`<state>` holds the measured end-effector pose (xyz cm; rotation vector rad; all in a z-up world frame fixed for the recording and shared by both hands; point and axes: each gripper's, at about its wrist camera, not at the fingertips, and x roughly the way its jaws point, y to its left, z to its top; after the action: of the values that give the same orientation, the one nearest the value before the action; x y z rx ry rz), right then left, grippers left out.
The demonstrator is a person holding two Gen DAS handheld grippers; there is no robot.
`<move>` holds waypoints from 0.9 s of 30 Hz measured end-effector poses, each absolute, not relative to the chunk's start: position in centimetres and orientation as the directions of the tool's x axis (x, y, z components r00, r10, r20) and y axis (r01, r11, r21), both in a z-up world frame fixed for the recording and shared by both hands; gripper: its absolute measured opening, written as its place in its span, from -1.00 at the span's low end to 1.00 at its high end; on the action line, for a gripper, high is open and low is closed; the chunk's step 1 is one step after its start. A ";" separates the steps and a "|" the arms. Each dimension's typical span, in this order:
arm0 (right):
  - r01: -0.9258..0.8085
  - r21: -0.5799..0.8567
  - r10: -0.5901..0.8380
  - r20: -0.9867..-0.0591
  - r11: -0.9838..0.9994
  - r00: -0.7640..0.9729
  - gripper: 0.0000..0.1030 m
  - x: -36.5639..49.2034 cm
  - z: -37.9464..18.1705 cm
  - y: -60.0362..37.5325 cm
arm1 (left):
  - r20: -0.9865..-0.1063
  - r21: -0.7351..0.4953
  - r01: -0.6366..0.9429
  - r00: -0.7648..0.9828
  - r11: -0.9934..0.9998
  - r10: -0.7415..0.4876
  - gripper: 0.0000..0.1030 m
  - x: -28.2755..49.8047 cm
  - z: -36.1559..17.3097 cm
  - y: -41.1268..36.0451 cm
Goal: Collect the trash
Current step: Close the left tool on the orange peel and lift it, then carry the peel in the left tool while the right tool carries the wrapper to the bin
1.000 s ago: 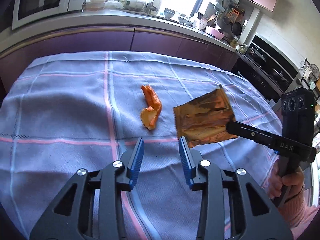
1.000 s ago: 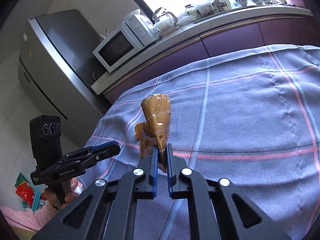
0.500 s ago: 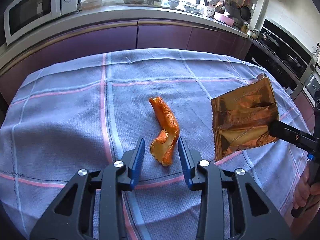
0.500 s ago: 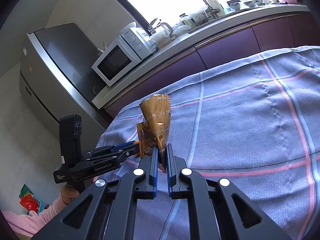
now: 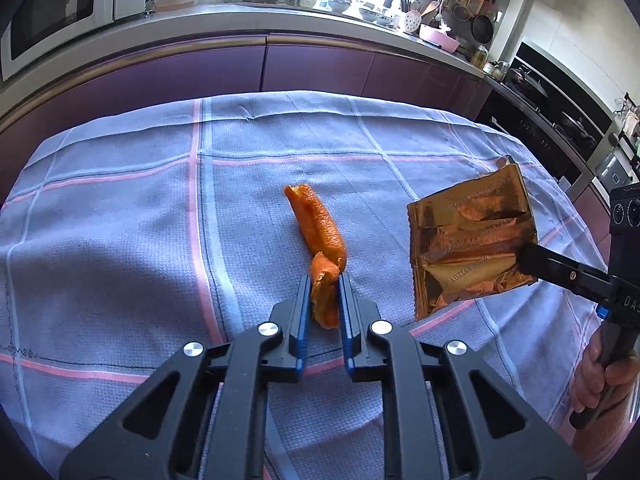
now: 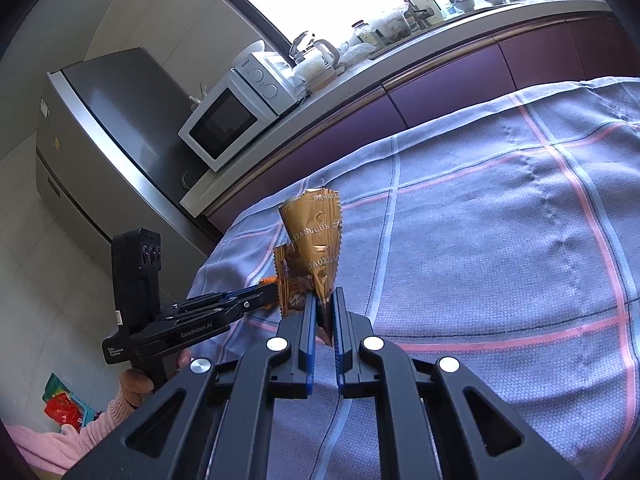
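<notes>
**While one gripper is pinching peel, the other is holding a wrapper aloft**

While the left gripper (image 5: 324,296) is clenching the near end of an orange peel (image 5: 320,236) at the centre of the left wrist frame, the rest of the peel is stretching away from it toward the upper middle, lying on the blue checked cloth (image 5: 120,220) covering the bench. The blue pads are pressing on either side of the peel's curled lower end.

At the right of that same frame, the right gripper (image 5: 528,258) is grasping a crumpled gold foil wrapper (image 5: 472,236) by its lower right corner, holding it up off the cloth, well apart from the peel. In the right wrist frame, the wrapper (image 6: 316,248) is standing upright at the centre, pinched between the narrowly set fingers of that gripper (image 6: 325,312), with the left gripper (image 6: 256,296) reaching in from the lower left.

A white microwave (image 6: 236,112) is sitting on the kitchen counter in the upper left of the right wrist frame, beside a grey fridge (image 6: 104,120).
</notes>
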<state>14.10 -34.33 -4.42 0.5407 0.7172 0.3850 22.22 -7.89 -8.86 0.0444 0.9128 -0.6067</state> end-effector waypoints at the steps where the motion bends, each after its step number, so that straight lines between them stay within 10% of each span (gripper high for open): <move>1: -0.149 0.586 0.507 -0.512 0.796 0.694 -0.87 14.1 -4.4 -34.2 | -0.750 -0.211 0.510 0.462 0.834 -0.473 -0.76 22.1 -8.8 -7.9; 27: -0.264 0.595 0.597 -0.475 0.759 0.646 -0.87 14.8 -2.9 -28.6 | -0.648 -0.180 0.434 0.623 0.883 -0.439 -0.80 12.8 -3.8 2.9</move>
<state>14.83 -28.65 -2.87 0.5107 0.7122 0.5148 12.83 2.91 -3.80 -0.0059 0.7456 -0.5013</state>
